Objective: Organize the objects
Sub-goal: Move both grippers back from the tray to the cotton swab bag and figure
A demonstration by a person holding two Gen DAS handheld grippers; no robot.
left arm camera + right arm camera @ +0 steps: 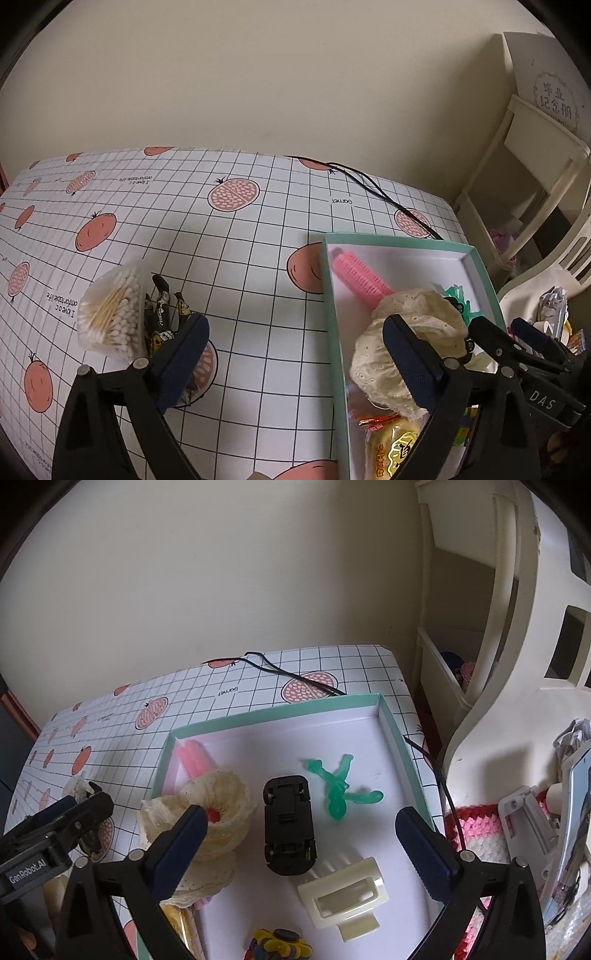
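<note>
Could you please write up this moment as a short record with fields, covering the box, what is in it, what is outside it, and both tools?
surface: table with grid-and-fruit cloth
container: open mint-green box, at the table's right end
in box: pink hair roller, cream lace scrunchie, upside-down black toy car, green plastic figure, cream hair claw, yellow snack packet
outside box: bag of cotton swabs, left of the box
left tool: open, empty
right tool: open, empty, over the box

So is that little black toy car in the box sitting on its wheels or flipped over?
Flipped over. In the right wrist view the toy car lies in the box with its underside and all four wheels facing up.
</note>
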